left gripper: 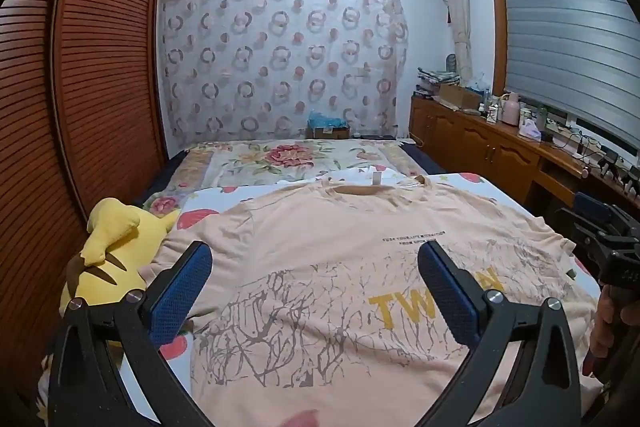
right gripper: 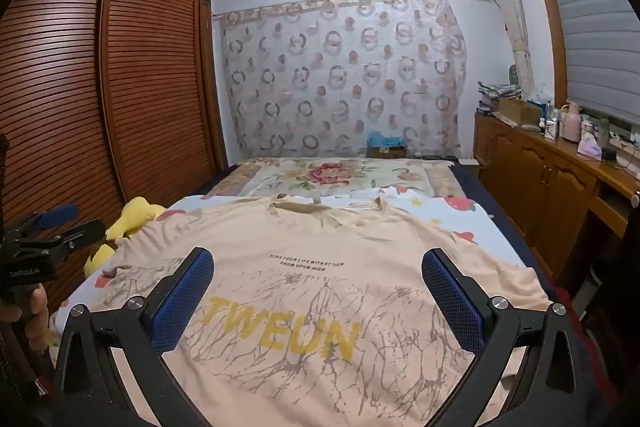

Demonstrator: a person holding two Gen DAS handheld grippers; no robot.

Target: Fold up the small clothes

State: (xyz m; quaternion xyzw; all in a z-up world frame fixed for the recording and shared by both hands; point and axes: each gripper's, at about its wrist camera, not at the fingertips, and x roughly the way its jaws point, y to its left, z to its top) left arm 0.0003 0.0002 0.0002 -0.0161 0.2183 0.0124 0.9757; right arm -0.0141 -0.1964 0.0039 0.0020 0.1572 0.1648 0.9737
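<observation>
A peach T-shirt (left gripper: 328,239) (right gripper: 320,259) with yellow lettering and a brown branch print lies spread flat, front up, on the bed, its collar at the far end. My left gripper (left gripper: 316,259) hovers open above the shirt's left half, blue pads wide apart with nothing between them. Over the shirt's middle and right half my right gripper (right gripper: 318,265) is open too, clear of the cloth. In the left wrist view the right gripper (left gripper: 600,227) shows at the right edge, held by a hand. The left gripper (right gripper: 48,223) shows at the left edge of the right wrist view.
A yellow plush toy (left gripper: 108,255) (right gripper: 128,223) lies at the shirt's left sleeve, against the slatted wooden wardrobe (left gripper: 80,87). Beyond the collar lies a floral bedspread (left gripper: 288,159). A wooden cabinet (right gripper: 560,167) with clutter runs along the right under the window.
</observation>
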